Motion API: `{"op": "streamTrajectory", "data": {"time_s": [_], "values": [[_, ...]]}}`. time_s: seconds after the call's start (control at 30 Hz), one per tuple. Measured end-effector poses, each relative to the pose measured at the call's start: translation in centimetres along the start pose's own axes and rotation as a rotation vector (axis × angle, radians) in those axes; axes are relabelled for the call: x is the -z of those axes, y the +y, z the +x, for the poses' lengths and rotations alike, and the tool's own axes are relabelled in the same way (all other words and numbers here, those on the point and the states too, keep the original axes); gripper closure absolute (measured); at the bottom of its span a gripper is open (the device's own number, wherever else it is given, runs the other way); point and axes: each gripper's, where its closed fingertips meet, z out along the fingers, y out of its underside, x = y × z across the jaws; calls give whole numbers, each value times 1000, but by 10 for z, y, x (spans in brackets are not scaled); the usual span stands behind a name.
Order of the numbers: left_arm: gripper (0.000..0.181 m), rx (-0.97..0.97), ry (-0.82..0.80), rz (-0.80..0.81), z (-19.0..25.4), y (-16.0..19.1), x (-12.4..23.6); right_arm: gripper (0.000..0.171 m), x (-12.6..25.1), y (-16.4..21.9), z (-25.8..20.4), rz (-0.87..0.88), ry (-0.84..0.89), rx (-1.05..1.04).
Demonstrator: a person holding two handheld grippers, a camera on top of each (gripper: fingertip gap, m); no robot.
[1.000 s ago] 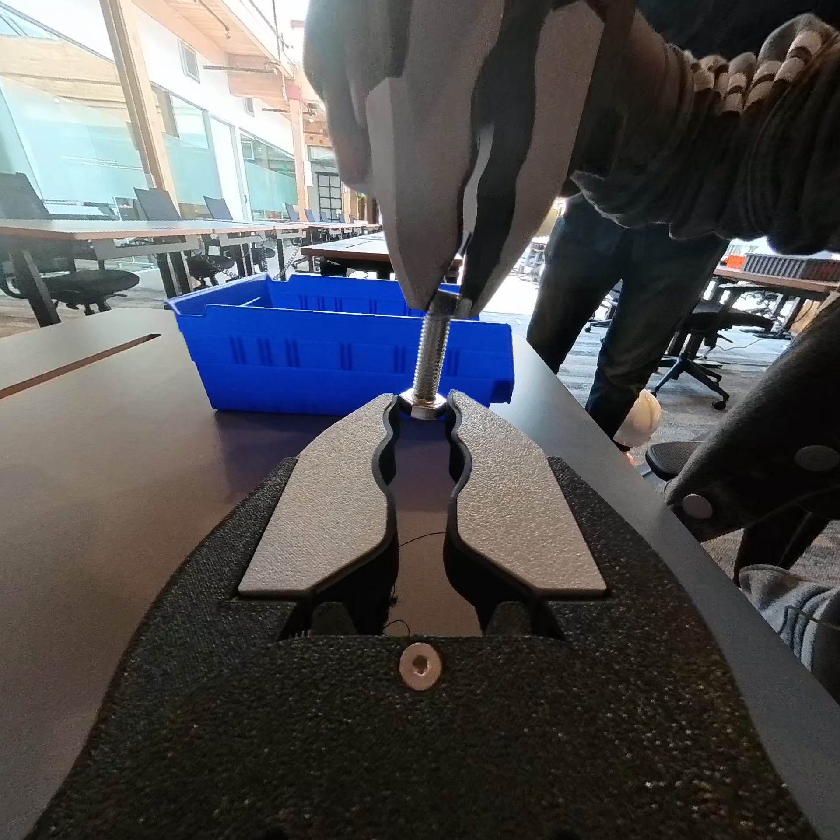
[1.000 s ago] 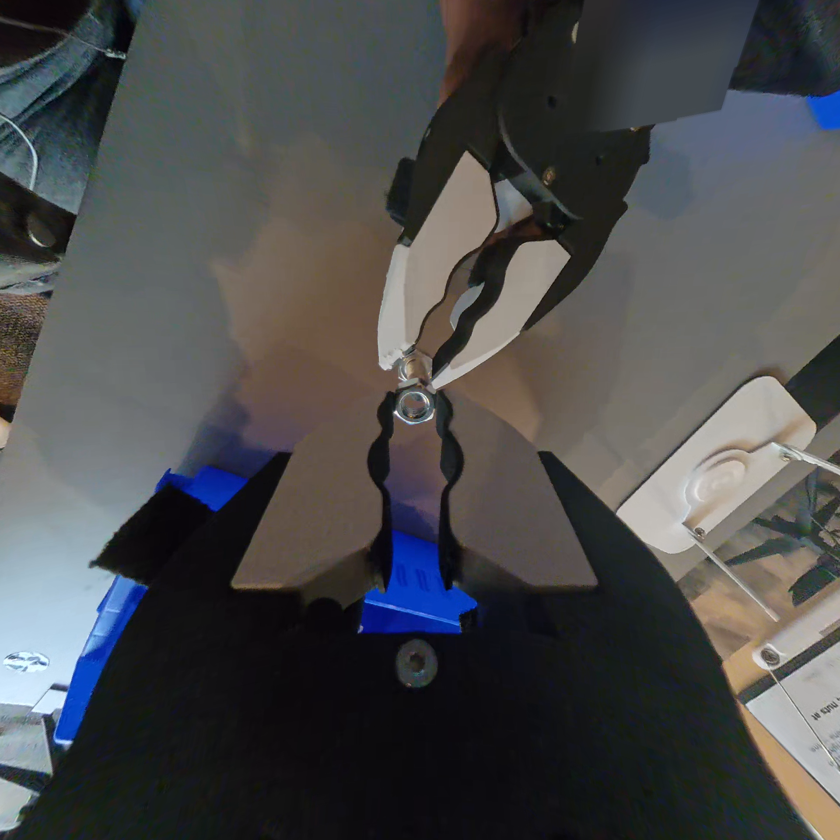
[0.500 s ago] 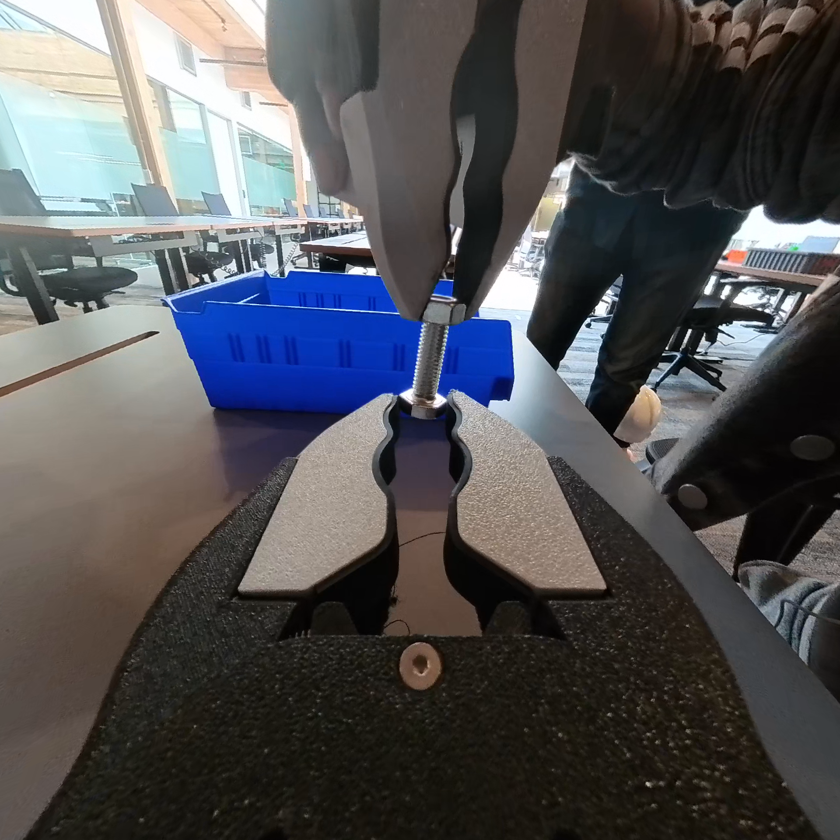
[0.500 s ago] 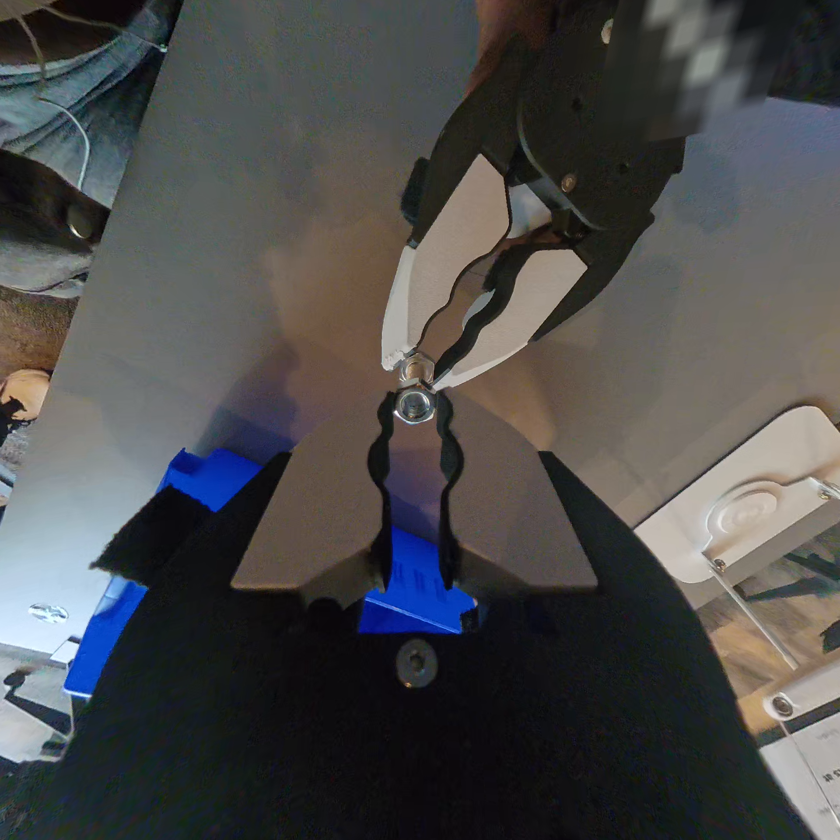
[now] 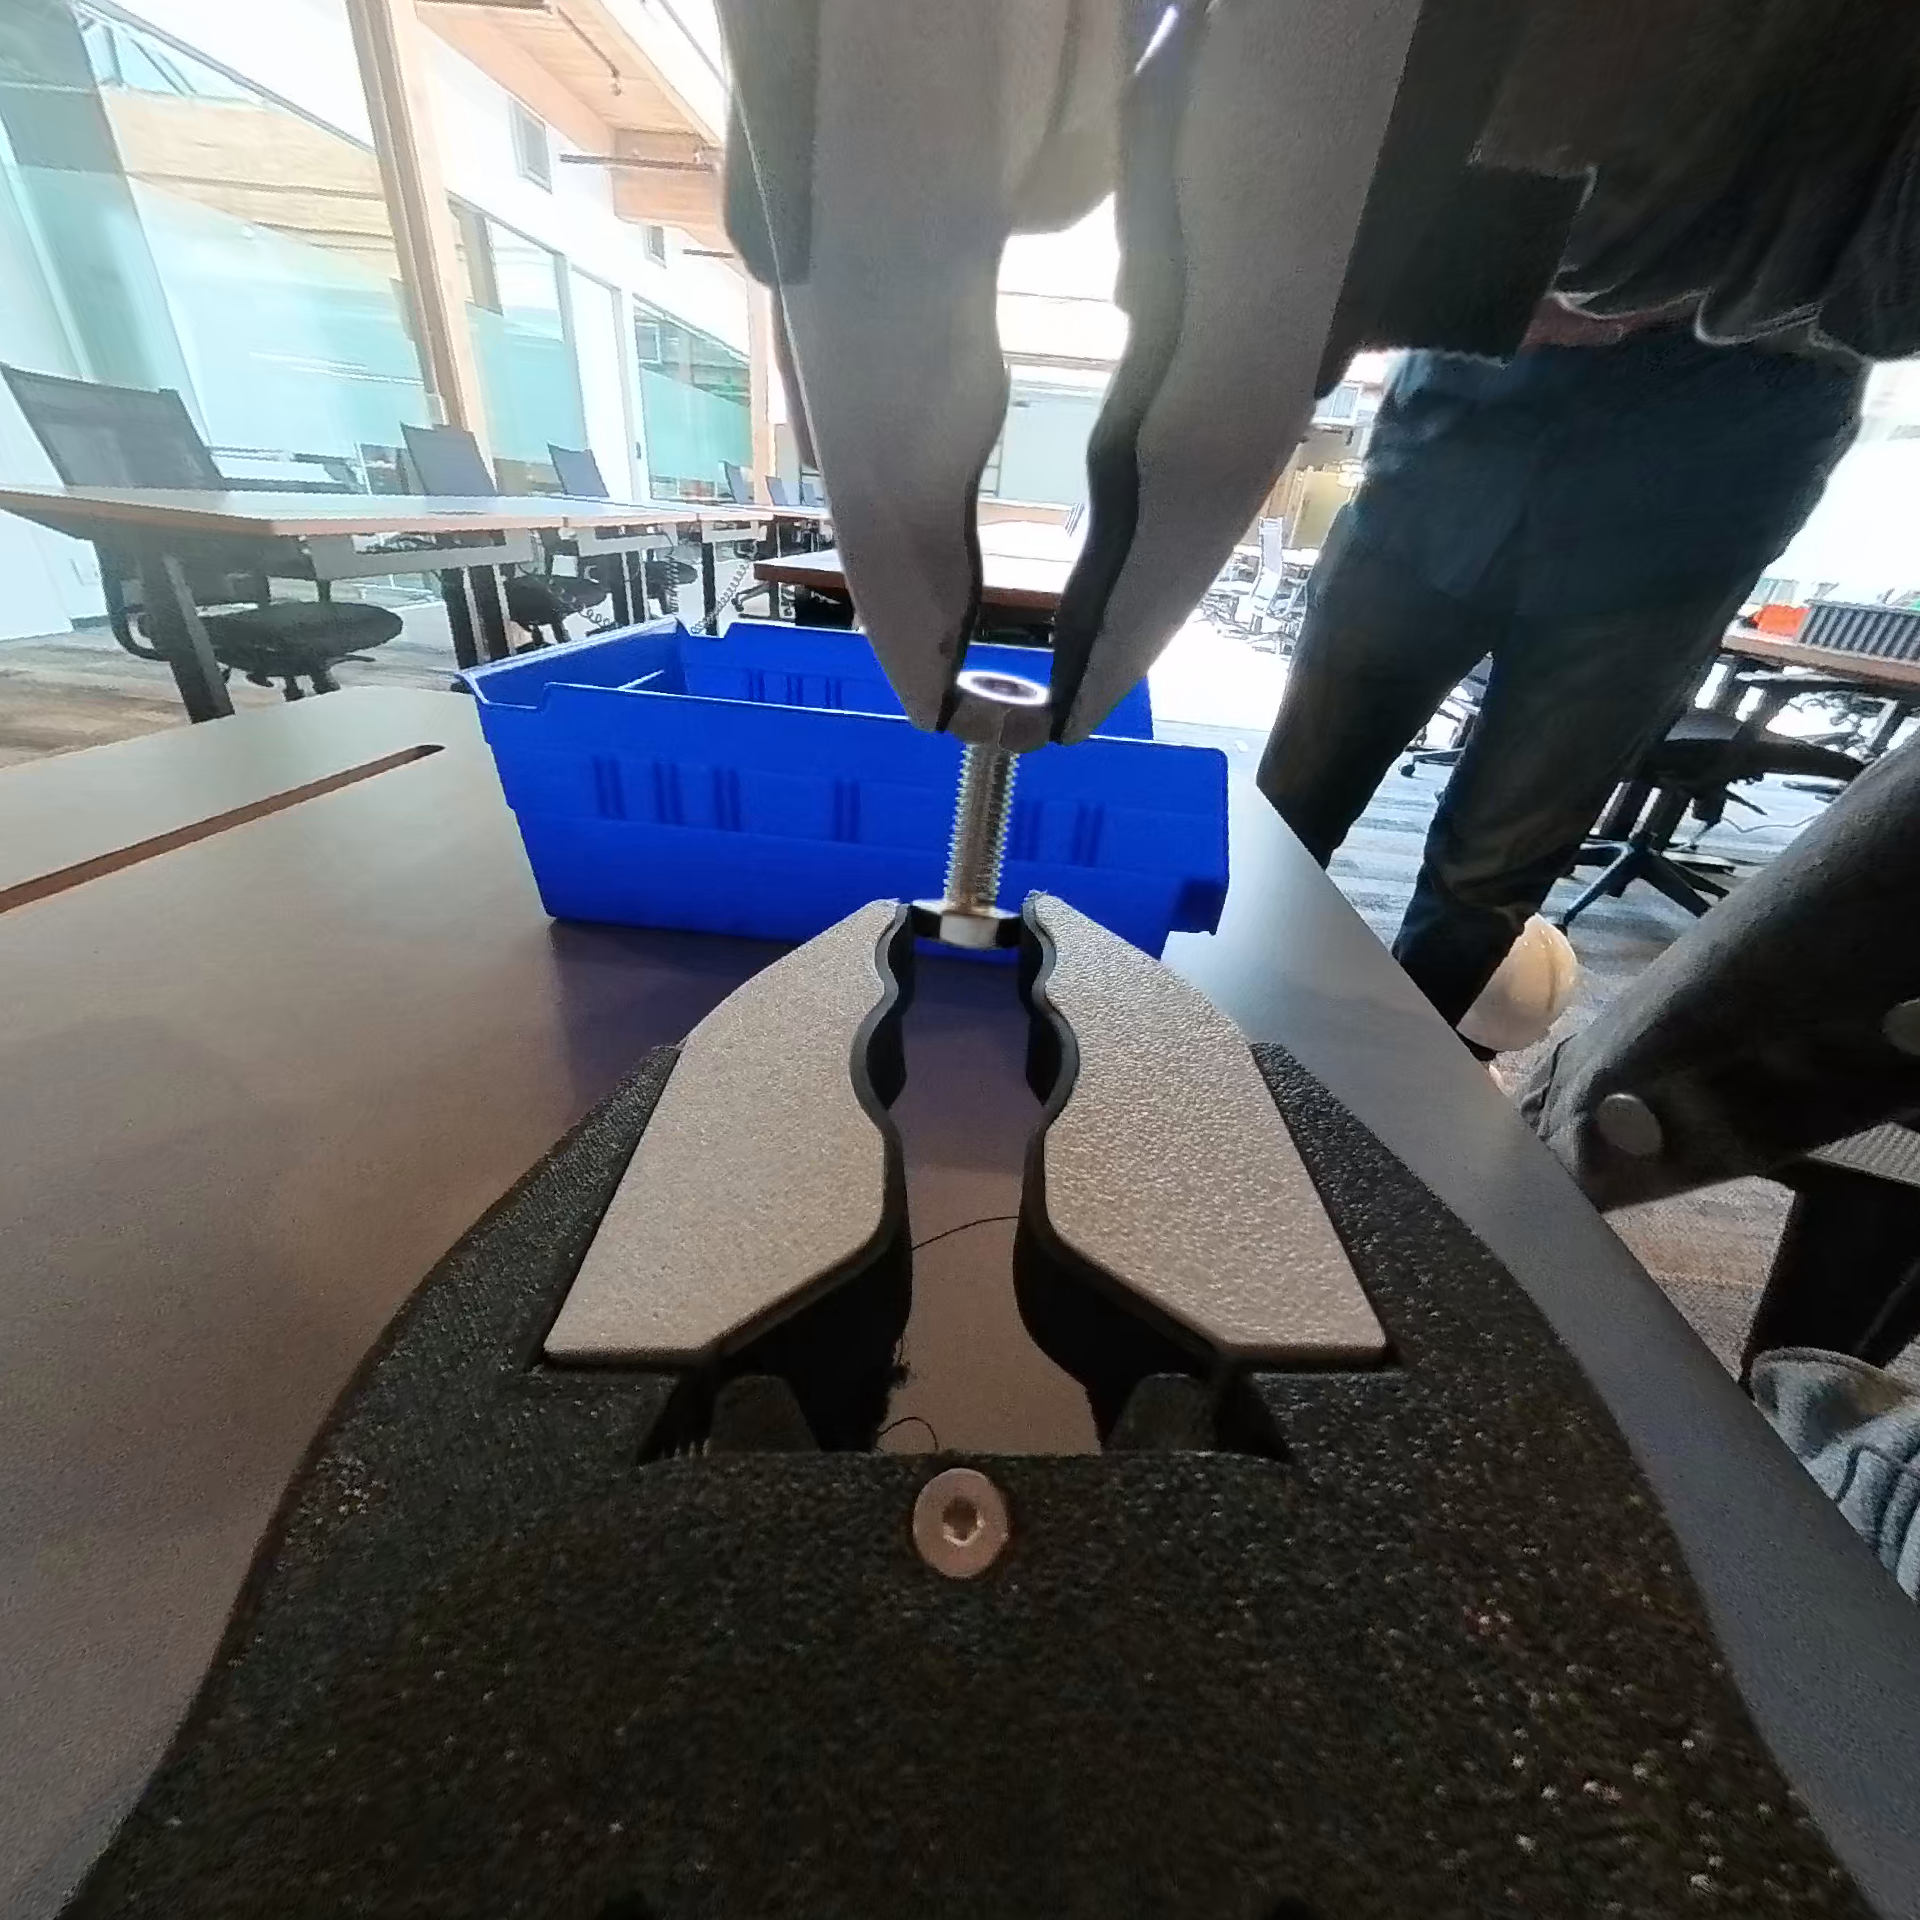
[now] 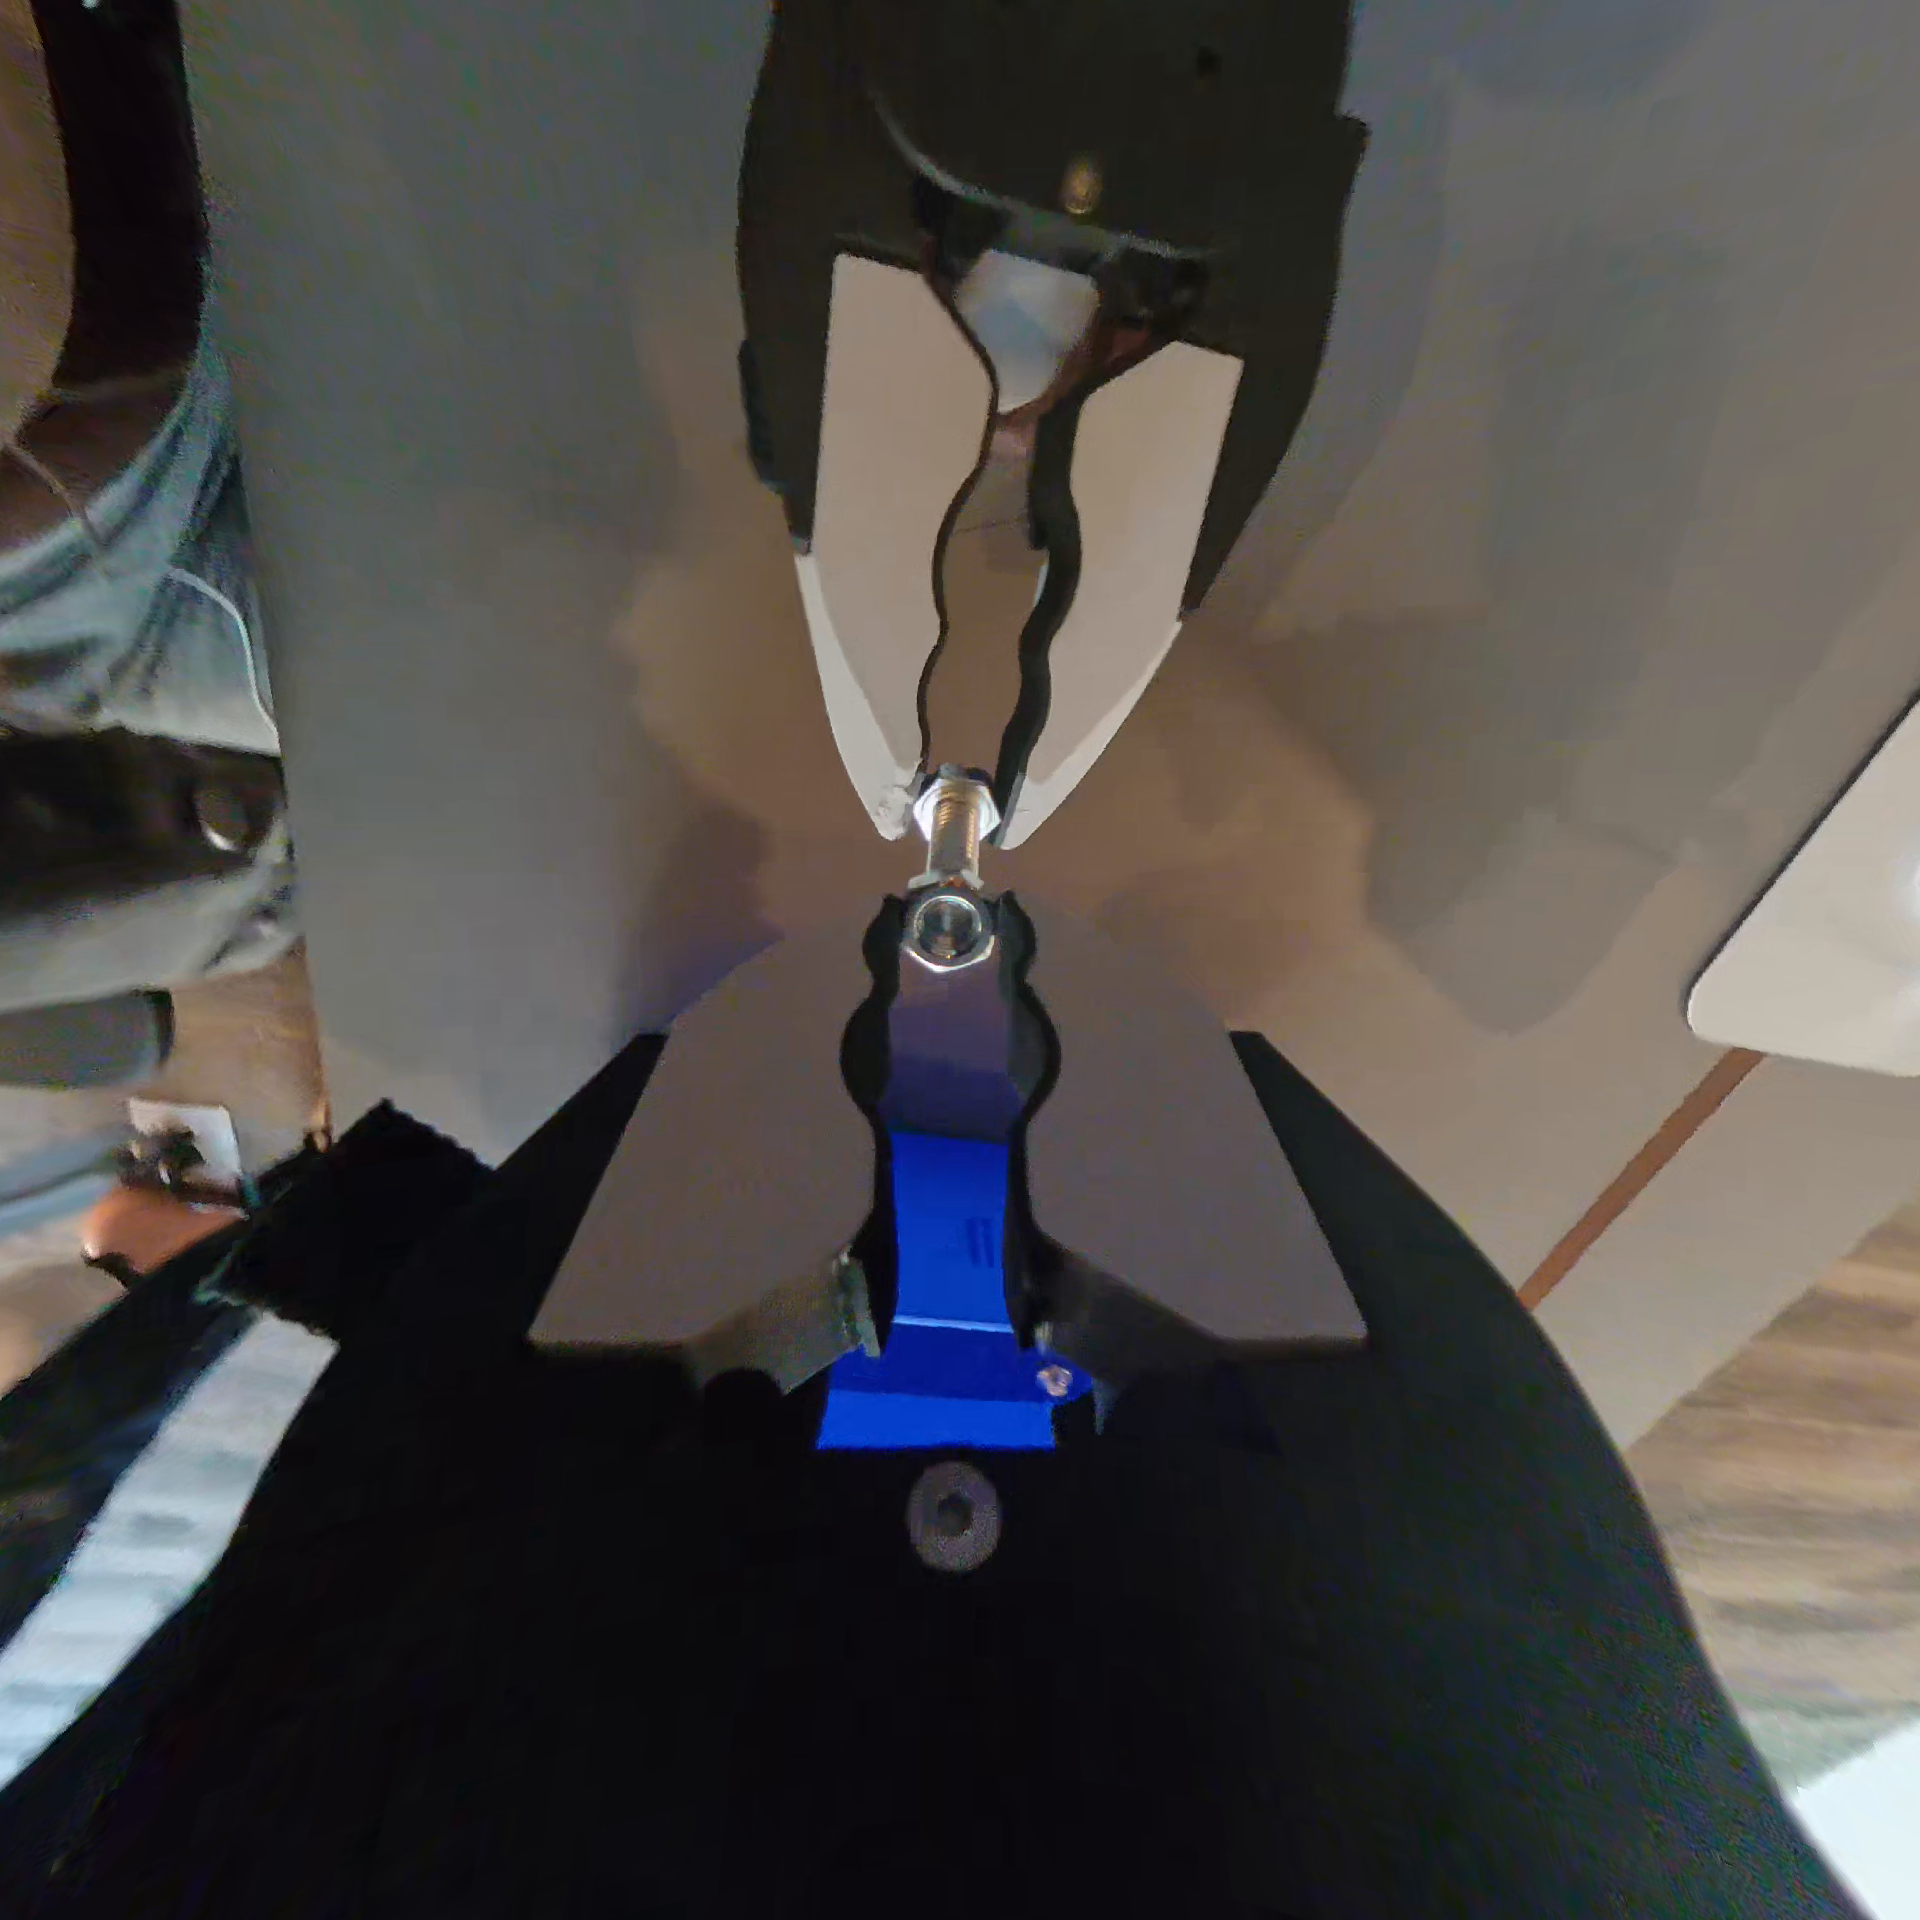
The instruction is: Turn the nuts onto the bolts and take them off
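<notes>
standing person (image 5: pixel 1558 582) cropped above the waist

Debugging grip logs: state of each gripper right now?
Left gripper: shut on the bolt head, bolt upright.
Right gripper: shut on the nut at the bolt's top end.

— What sits between the claws?
— The bolt (image 5: pixel 977 831) stands upright, its lower end in the left gripper (image 5: pixel 964 928) on the table (image 5: pixel 260 1039), its top in the right gripper (image 5: pixel 1000 712) above.
— And beyond?
— The bin (image 5: pixel 727 821) lies just behind; a person's legs (image 5: pixel 1538 675) stand right of it.
</notes>
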Motion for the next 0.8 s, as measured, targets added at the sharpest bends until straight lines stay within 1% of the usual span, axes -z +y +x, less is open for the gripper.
{"op": "streamTrajectory", "data": {"time_s": [0.1,0.23,0.4,0.6,0.8], "values": [[163,30,-3,39,-2,-5,5,154,2,-1,4,39,28,-74],[163,19,-6,33,-1,-4,4,154,3,-5,4,101,16,-170],[163,39,3,70,-2,-8,8,154,5,-8,7,172,42,-212],[163,67,-13,117,-5,-12,12,154,9,-12,15,292,55,-387],[163,84,-47,150,-9,-15,15,154,10,-12,21,349,63,-580]]}}
